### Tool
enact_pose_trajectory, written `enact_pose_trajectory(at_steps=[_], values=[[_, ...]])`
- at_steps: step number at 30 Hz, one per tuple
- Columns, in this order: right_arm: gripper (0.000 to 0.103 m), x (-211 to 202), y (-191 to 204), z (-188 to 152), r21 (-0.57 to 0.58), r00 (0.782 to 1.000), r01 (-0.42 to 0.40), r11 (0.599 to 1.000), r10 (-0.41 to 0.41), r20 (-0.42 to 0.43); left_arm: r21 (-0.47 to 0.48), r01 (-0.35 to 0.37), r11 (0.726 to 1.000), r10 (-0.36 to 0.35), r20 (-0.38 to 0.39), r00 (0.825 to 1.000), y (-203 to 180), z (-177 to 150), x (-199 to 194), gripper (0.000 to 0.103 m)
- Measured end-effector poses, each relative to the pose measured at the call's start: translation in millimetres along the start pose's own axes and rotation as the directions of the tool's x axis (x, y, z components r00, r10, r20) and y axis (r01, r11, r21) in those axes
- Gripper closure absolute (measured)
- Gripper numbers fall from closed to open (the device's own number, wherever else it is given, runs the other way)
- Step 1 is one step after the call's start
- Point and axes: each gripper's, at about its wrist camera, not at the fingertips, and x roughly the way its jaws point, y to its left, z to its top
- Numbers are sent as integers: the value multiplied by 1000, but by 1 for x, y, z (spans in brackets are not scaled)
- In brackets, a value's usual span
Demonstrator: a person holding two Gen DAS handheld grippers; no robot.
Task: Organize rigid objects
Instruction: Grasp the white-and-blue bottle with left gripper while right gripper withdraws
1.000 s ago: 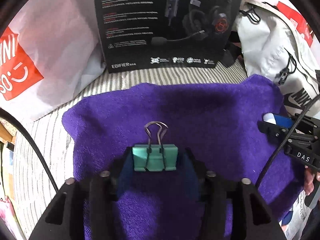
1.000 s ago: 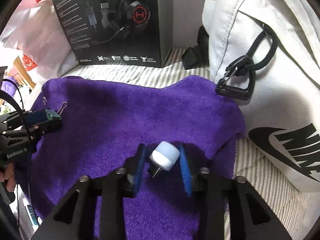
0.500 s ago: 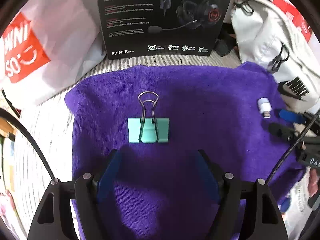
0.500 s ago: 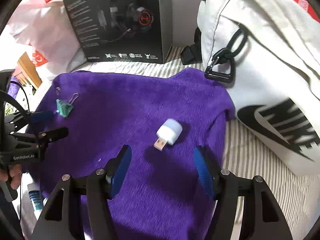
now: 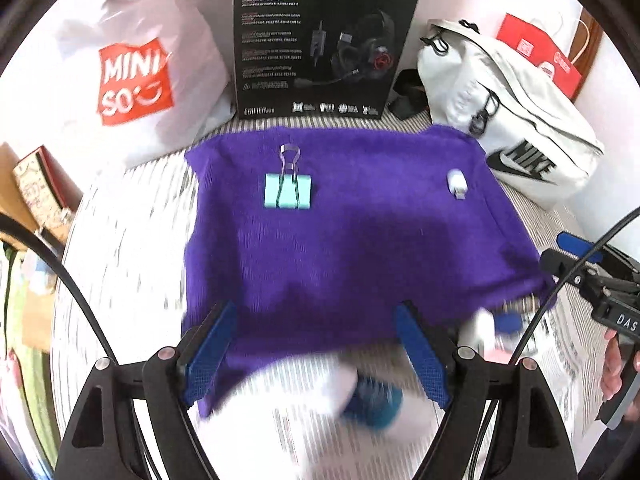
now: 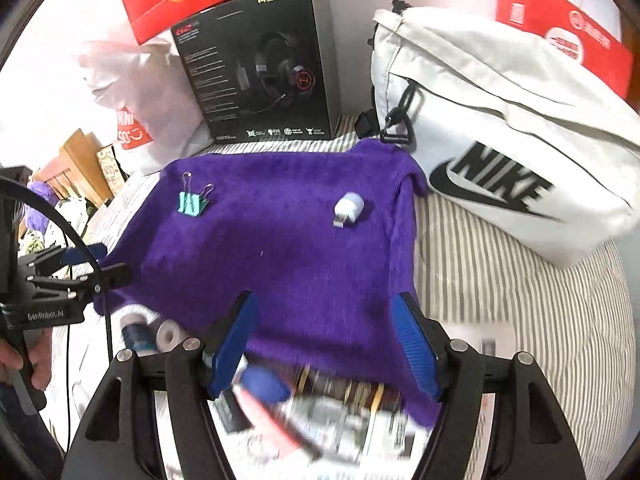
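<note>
binder clip point(image 5: 287, 196) lies on towel point(image 5: 360, 248) before headset box point(image 5: 324, 40) (hecate, g2).

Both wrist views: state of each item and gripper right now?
binder clip: flat on the purple towel, handles up, free of both grippers.
USB plug light: on its side on the towel, untouched.
left gripper: open, empty, over the near towel edge.
right gripper: open, empty.
headset box: upright behind the towel.
white Nike bag: lying beside the towel's right edge.
</note>
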Motion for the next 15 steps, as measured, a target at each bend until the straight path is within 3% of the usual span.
enact_pose_trajectory(at_steps=[5, 9, 15], values=[[32, -14, 7, -22, 24, 1000, -13, 1000, 12, 9, -48, -9, 999, 7, -39, 999, -2, -29, -1, 22], [32, -24, 4, -41, 55, 1000, -14, 998, 13, 17, -117, 25, 993, -33, -67, 997, -2, -46, 7, 22], [32, -31, -2, -64, 96, 999, -36, 995, 36, 6, -137, 49, 989, -64, -110, 992, -19, -45, 25, 22]])
